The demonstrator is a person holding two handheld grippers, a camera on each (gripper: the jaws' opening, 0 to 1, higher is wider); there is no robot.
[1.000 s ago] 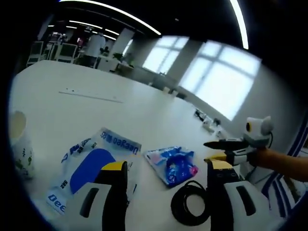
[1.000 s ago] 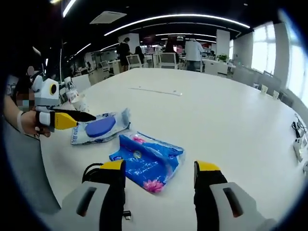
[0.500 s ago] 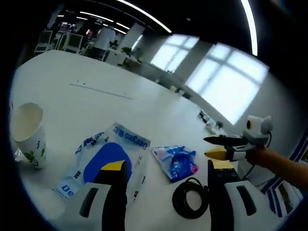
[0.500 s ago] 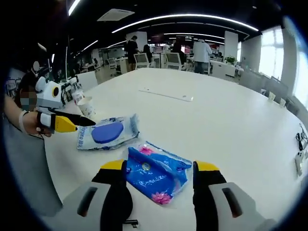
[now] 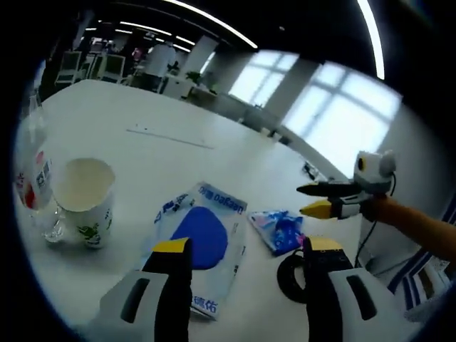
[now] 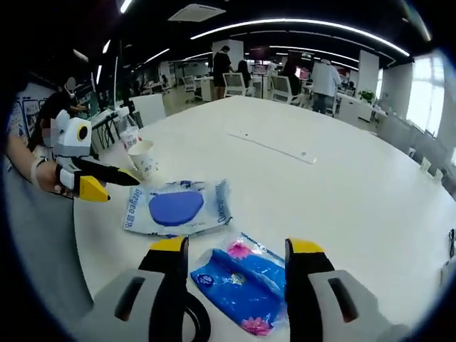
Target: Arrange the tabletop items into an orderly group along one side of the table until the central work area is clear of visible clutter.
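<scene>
I log: both grippers, left (image 5: 242, 251) and right (image 6: 229, 251), jaws apart, empty; wipes (image 6: 177, 209), blue pack (image 6: 242, 288), cup (image 5: 85, 201) on counter (image 6: 335, 192).

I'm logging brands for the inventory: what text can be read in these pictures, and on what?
Wipes pack: blue letters along its edges, too blurred and tilted to read.
Blue packet: no legible text.
Paper cup: green print, unreadable.
Bottle: red label, unreadable.

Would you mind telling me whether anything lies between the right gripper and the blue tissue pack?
Nothing visible does: the blue tissue pack lies on the table between the open right gripper jaws.
</scene>
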